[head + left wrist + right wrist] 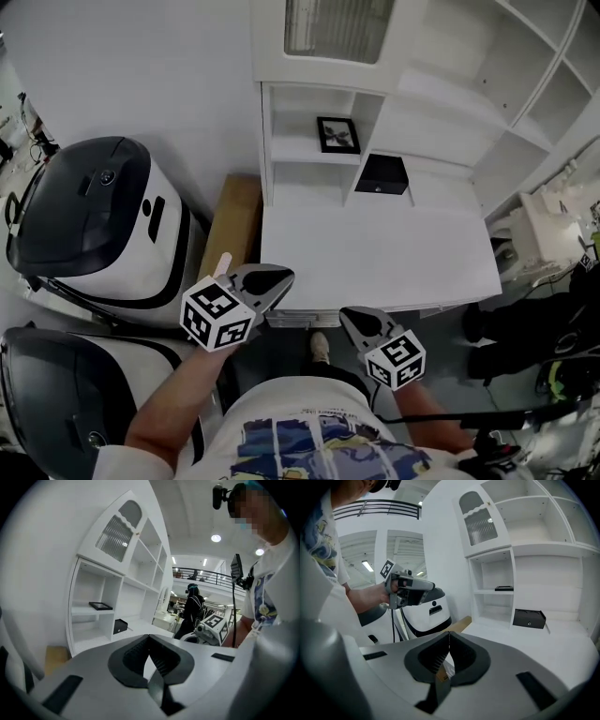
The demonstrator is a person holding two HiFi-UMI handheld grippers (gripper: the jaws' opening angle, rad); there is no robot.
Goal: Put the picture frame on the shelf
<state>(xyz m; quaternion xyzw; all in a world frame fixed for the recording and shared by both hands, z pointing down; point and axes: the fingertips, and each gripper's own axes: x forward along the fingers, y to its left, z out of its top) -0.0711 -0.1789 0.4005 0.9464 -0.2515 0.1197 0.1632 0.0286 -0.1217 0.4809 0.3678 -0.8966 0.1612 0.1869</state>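
A small black picture frame [337, 134] lies in the middle cubby of the white shelf unit [309, 155] at the back of the white desk [375, 253]. It also shows in the left gripper view as the frame [100, 605] and in the right gripper view as the frame [504, 588]. My left gripper [281, 277] is at the desk's front left corner, jaws shut with nothing between them [149, 637]. My right gripper [349, 317] hangs in front of the desk's front edge, also shut and empty [449, 634]. Both are far from the frame.
A black box [382, 174] sits on the desk below the shelf. A wooden board [232, 225] stands left of the desk, beside two white-and-black machines [94, 220]. White equipment [544, 234] stands at the right. A person in dark clothes [193, 609] stands far off.
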